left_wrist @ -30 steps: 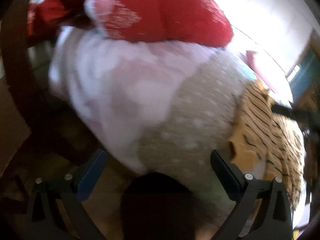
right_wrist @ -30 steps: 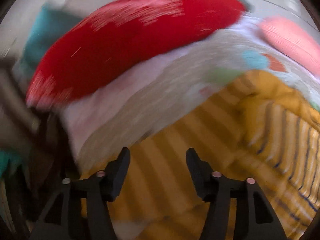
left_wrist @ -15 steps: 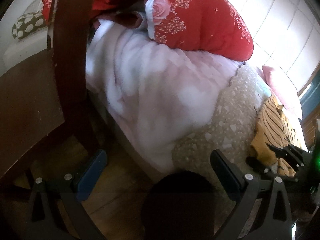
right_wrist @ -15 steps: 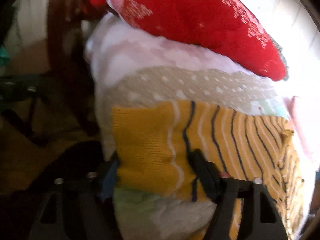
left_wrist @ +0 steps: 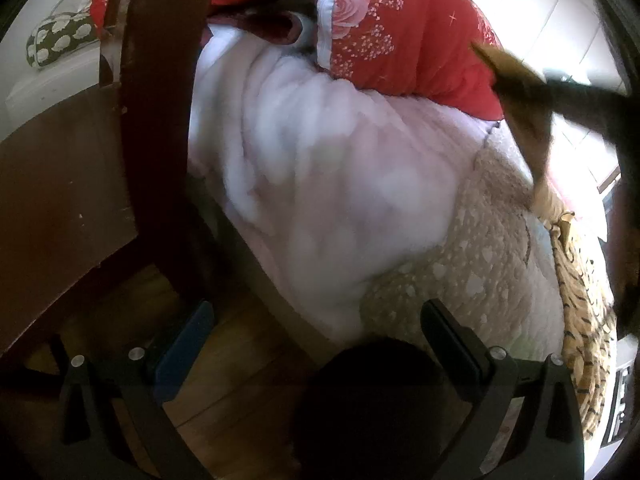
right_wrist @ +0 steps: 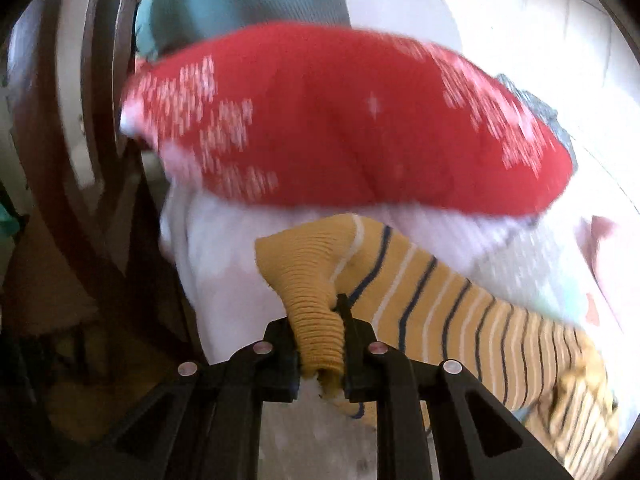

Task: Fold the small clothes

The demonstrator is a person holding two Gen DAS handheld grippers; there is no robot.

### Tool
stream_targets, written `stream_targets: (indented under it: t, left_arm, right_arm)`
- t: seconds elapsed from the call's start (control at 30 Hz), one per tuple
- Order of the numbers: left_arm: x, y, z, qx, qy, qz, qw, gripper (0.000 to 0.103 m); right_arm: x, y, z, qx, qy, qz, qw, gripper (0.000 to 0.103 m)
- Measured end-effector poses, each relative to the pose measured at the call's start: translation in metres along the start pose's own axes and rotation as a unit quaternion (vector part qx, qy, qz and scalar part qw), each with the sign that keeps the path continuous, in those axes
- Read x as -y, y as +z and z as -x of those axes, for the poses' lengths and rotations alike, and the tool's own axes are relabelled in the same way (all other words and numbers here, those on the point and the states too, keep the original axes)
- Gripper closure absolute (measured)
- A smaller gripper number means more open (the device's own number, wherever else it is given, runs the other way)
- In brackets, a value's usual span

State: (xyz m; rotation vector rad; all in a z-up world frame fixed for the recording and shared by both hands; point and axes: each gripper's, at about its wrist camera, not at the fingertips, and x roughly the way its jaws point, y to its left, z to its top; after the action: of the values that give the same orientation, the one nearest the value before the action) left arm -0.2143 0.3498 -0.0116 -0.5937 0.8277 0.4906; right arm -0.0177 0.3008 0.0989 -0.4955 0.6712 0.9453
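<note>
Lifted off the bed since a moment ago: yellow striped garment (right_wrist: 440, 304), ribbed cuff pinched in just-closed right gripper (right_wrist: 320, 344), below red pillow (right_wrist: 340, 120). Only in left wrist view: left gripper (left_wrist: 316, 340) spread and empty over white blanket (left_wrist: 320, 168), beside wooden bedframe (left_wrist: 156, 100)

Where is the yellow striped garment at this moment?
In the right wrist view, the yellow striped garment hangs low and central, its ribbed hem pinched in the right gripper, below the red pillow.
</note>
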Motion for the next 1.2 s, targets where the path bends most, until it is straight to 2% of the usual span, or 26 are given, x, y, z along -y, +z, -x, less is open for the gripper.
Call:
stream_targets:
  t: [0.1, 0.2, 0.27, 0.43, 0.53, 0.63, 0.7, 0.73, 0.77, 0.83, 0.9, 0.93, 0.97, 1.0, 1.07, 1.1, 1.17, 1.2]
  left_arm:
    - [0.002, -0.001, 0.002, -0.001, 0.001, -0.006, 1.0000, 0.000]
    - [0.010, -0.001, 0.004, 0.003, -0.002, -0.019, 0.9998, 0.000]
    - [0.018, 0.000, 0.005, 0.005, -0.007, -0.031, 0.9995, 0.000]
    - [0.050, -0.002, 0.007, 0.006, -0.028, -0.063, 0.9976, 0.000]
    - [0.071, -0.005, 0.009, 0.006, -0.037, -0.085, 0.9957, 0.000]
    - [0.094, -0.008, 0.008, 0.001, -0.041, -0.109, 0.9932, 0.000]
    - [0.110, -0.009, 0.006, -0.001, -0.044, -0.123, 0.9915, 0.000]
    - [0.120, -0.009, 0.005, -0.002, -0.047, -0.131, 0.9903, 0.000]
    - [0.129, -0.009, 0.005, -0.002, -0.050, -0.138, 0.9892, 0.000]
    - [0.147, -0.010, 0.005, -0.002, -0.055, -0.155, 0.9864, 0.000]
    - [0.167, -0.011, 0.005, -0.002, -0.065, -0.174, 0.9825, 0.000]
    - [0.180, -0.013, 0.003, -0.004, -0.073, -0.186, 0.9799, 0.000]
    - [0.188, -0.014, 0.002, -0.006, -0.078, -0.192, 0.9783, 0.000]
    - [0.198, -0.016, 0.001, -0.011, -0.084, -0.200, 0.9762, 0.000]
    - [0.212, -0.020, 0.000, -0.016, -0.091, -0.211, 0.9730, 0.000]
    - [0.222, -0.023, 0.000, -0.019, -0.095, -0.221, 0.9704, 0.000]
    - [0.235, -0.028, -0.001, -0.022, -0.099, -0.237, 0.9662, 0.000]
    - [0.242, -0.032, -0.001, -0.024, -0.101, -0.247, 0.9635, 0.000]
  right_arm:
    - [0.024, 0.024, -0.003, 0.008, 0.011, -0.042, 0.999, 0.087]
    - [0.069, 0.023, 0.013, 0.012, 0.011, -0.093, 0.996, 0.087]
    - [0.103, 0.014, 0.030, 0.014, -0.003, -0.123, 0.992, 0.087]
    - [0.222, -0.041, 0.090, 0.022, -0.059, -0.234, 0.970, 0.087]
    - [0.298, -0.096, 0.130, 0.020, -0.111, -0.311, 0.944, 0.087]
    - [0.362, -0.159, 0.158, 0.005, -0.168, -0.374, 0.912, 0.087]
    - [0.402, -0.208, 0.170, -0.017, -0.208, -0.415, 0.886, 0.087]
    - [0.413, -0.224, 0.172, -0.024, -0.215, -0.429, 0.877, 0.087]
    - [0.430, -0.250, 0.175, -0.034, -0.224, -0.453, 0.862, 0.087]
    - [0.450, -0.284, 0.176, -0.044, -0.228, -0.485, 0.843, 0.087]
    - [0.469, -0.320, 0.175, -0.051, -0.207, -0.527, 0.823, 0.087]
    - [0.477, -0.337, 0.175, -0.052, -0.198, -0.548, 0.811, 0.084]
    - [0.484, -0.357, 0.177, -0.045, -0.192, -0.576, 0.793, 0.081]
    - [0.486, -0.367, 0.180, -0.035, -0.184, -0.591, 0.784, 0.079]
    - [0.488, -0.383, 0.191, -0.005, -0.166, -0.610, 0.774, 0.078]
    - [0.488, -0.385, 0.197, 0.000, -0.172, -0.610, 0.774, 0.078]
    - [0.487, -0.387, 0.214, 0.004, -0.207, -0.600, 0.773, 0.066]
    - [0.485, -0.388, 0.224, 0.002, -0.233, -0.593, 0.771, 0.056]
